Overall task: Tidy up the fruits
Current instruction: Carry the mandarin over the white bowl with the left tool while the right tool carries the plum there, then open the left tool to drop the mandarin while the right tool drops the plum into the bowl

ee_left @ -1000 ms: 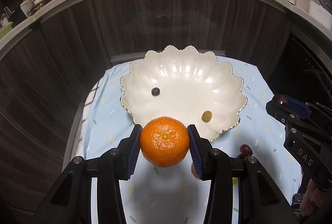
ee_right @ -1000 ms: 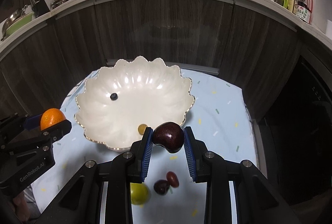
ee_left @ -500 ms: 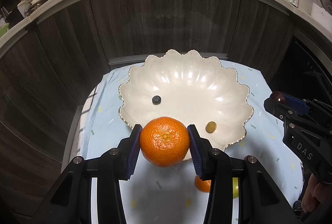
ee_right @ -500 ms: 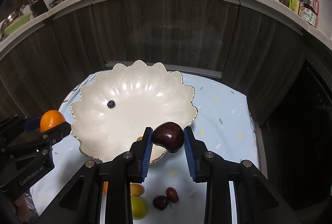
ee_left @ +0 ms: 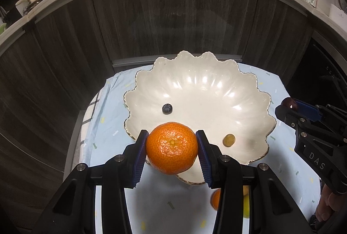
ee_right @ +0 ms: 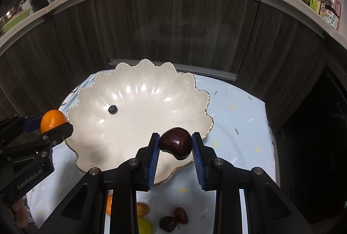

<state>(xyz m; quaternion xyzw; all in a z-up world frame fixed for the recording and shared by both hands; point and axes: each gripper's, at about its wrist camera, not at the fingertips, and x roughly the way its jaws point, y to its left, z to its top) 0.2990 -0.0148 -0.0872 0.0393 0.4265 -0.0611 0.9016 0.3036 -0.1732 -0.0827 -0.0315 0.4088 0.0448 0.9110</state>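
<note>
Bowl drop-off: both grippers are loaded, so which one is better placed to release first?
Probably the right. Its dark red fruit already sits over the white bowl, inside the near rim. The left gripper's orange overlaps the near rim, so it looks less far in.

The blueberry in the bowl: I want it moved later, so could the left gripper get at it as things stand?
Probably not yet. The way over the bowl to the blueberry looks free, but the left gripper is shut on the orange, which must be released first.

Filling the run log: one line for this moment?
left hand-held gripper: holds round orange mandarin | right hand-held gripper: holds dark red plum | both at scalloped white bowl
</note>
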